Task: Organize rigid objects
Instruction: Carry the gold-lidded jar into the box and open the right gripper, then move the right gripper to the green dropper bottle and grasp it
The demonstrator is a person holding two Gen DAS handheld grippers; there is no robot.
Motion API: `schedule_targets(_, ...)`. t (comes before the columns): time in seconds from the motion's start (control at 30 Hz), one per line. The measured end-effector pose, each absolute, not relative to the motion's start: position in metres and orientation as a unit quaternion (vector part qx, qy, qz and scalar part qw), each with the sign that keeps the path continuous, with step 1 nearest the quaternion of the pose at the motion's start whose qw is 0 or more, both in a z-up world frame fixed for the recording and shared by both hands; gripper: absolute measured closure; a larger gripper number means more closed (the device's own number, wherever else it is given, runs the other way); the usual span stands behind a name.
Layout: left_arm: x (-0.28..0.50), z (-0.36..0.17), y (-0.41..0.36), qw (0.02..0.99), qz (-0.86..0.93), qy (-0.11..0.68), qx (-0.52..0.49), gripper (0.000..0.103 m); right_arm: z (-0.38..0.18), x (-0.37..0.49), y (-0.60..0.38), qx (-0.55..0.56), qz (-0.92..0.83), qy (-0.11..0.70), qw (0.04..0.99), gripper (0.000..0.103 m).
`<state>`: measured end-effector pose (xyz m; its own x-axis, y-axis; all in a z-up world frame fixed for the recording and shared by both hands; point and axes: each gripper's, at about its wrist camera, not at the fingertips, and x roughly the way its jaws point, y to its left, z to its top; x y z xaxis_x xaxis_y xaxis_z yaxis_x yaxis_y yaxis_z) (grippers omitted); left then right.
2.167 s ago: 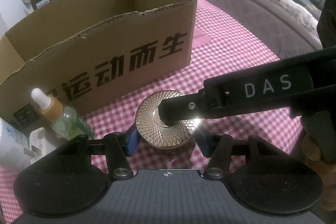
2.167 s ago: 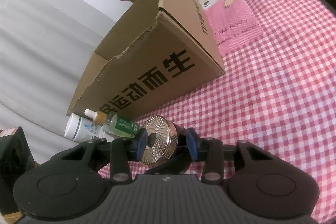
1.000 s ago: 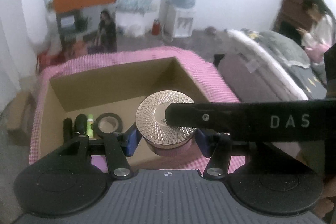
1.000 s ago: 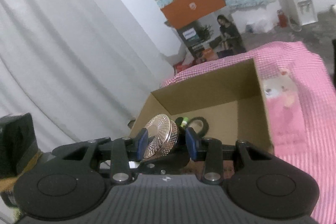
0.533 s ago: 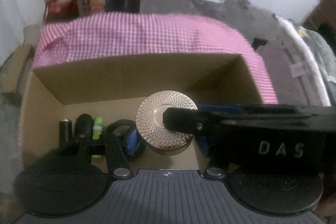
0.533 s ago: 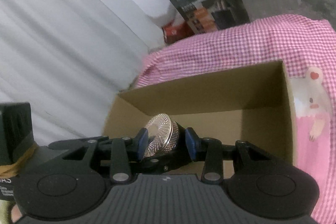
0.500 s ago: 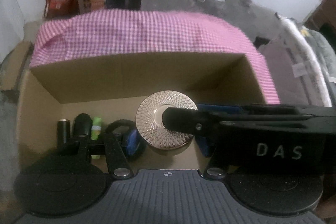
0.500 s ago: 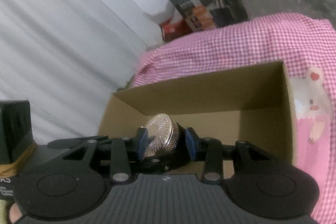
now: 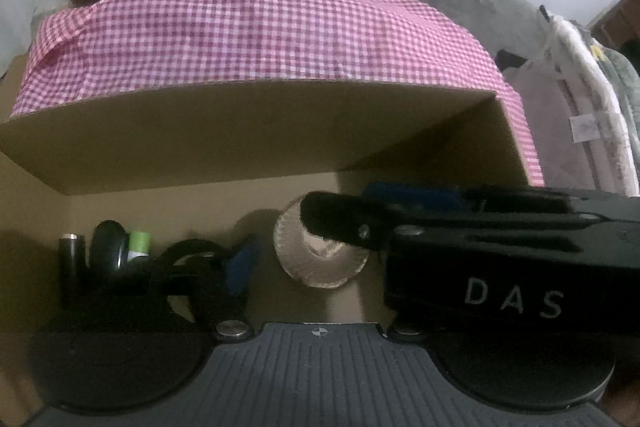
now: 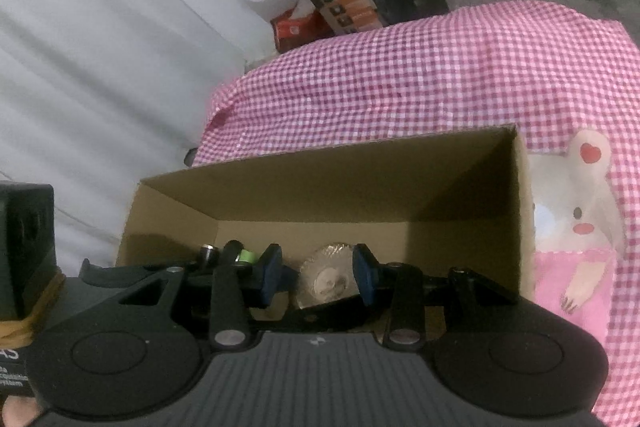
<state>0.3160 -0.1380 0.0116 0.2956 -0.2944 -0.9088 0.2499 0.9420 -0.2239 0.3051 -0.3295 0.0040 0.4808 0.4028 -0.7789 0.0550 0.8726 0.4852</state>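
Note:
A round gold ridged jar (image 9: pixel 320 259) is inside the open cardboard box (image 9: pixel 240 131), free of both grippers' pads and blurred. It also shows in the right wrist view (image 10: pixel 326 277), between the spread blue pads. My left gripper (image 9: pixel 316 259) is open above the box; its left pad (image 9: pixel 240 263) stands well away from the jar. My right gripper (image 10: pixel 318 277) is open, and its black body marked DAS (image 9: pixel 512 267) crosses the left wrist view from the right, over the jar.
In the box's left end lie a black tape roll (image 9: pixel 188 259), a green-capped tube (image 9: pixel 138 245), a dark bottle (image 9: pixel 106 247) and a black cylinder (image 9: pixel 72 255). The box stands on a pink checked cloth (image 9: pixel 260 35). A bed (image 9: pixel 580 107) is at the right.
Both grippers held the gold jar over the box and have now opened. The jar has dropped away from the pads, lower in the box.

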Motion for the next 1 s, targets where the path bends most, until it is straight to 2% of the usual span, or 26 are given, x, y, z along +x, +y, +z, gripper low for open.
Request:
schedule_targets(0.23, 0.284, 0.058, -0.12, 0.83, -0.173, 0.53, -0.01, 0.022, 0.051, 0.255, -0.345, 0.251, 0.107, 0.421, 0.865, 0.06)
schedule_targets(0.43, 0.219, 0.111, -0.087, 0.863, -0.188, 0.468, 0.004, 0.015, 0.117, 0.144, -0.365, 0.256, 0.114, 0.31, 0.909, 0.059)
schedule_targets(0.57, 0.159, 0.128, -0.067, 0.881, -0.21, 0.422, 0.037, 0.013, 0.143, 0.068, -0.36, 0.232, 0.118, 0.262, 0.929, 0.057)
schedule_targets(0.7, 0.103, 0.113, -0.063, 0.896, -0.231, 0.372, 0.075, 0.008, 0.133, 0.024, -0.343, 0.227, 0.139, 0.244, 0.933, 0.056)
schedule_targets(0.87, 0.056, 0.064, -0.079, 0.896, -0.248, 0.344, 0.127, 0.009, 0.088, 0.008, -0.304, 0.214, 0.148, 0.254, 0.931, 0.056)
schedule_targets(0.97, 0.046, 0.039, -0.089, 0.893, -0.257, 0.336, 0.152, 0.015, 0.063, 0.019, -0.28, 0.206, 0.156, 0.272, 0.927, 0.056)
schedule_targets(1.0, 0.048, 0.033, -0.093, 0.891, -0.257, 0.339, 0.159, 0.021, 0.056, 0.023, -0.273, 0.205, 0.161, 0.281, 0.924, 0.056)
